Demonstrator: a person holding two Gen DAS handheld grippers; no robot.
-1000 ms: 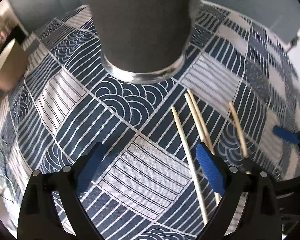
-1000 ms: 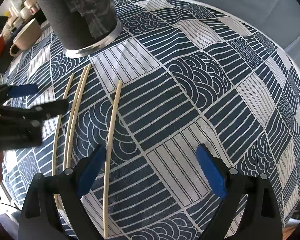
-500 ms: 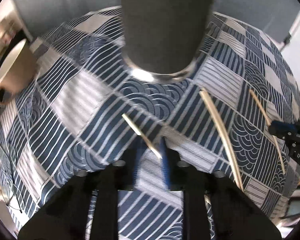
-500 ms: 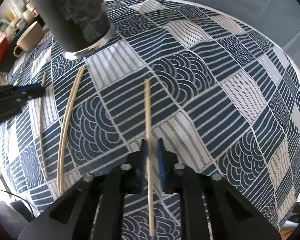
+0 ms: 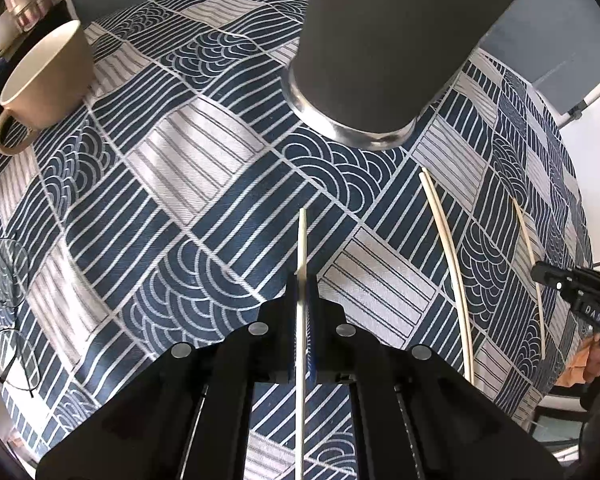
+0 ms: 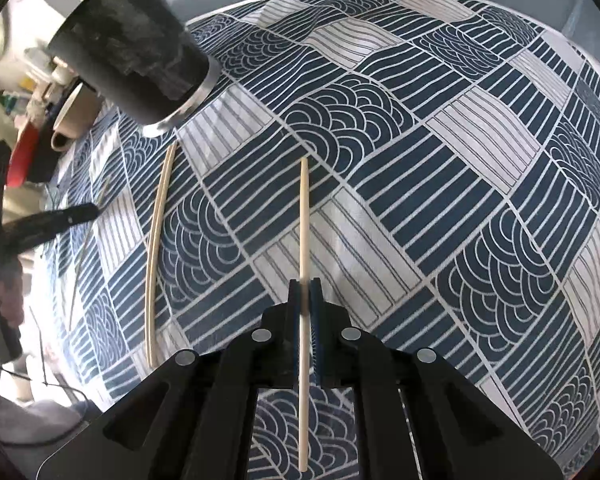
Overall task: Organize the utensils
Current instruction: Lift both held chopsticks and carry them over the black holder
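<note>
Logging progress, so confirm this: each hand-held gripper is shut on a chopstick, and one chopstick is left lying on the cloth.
Wrong count. Two chopsticks lie side by side on the cloth, as the left wrist view shows. The left hand-held gripper and right hand-held gripper are each shut on a chopstick.

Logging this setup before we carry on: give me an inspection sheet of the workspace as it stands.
Surface: blue-white patterned cloth.
Job's things: dark holder; two chopsticks lying side by side on the cloth.
Clutter: beige mug, glasses.
Grippers: left hand-held gripper shut on a chopstick; right hand-held gripper shut on another chopstick.
Cables: thin dark cord at the cloth's edge.
Surroundings: shelf clutter, blurred.
</note>
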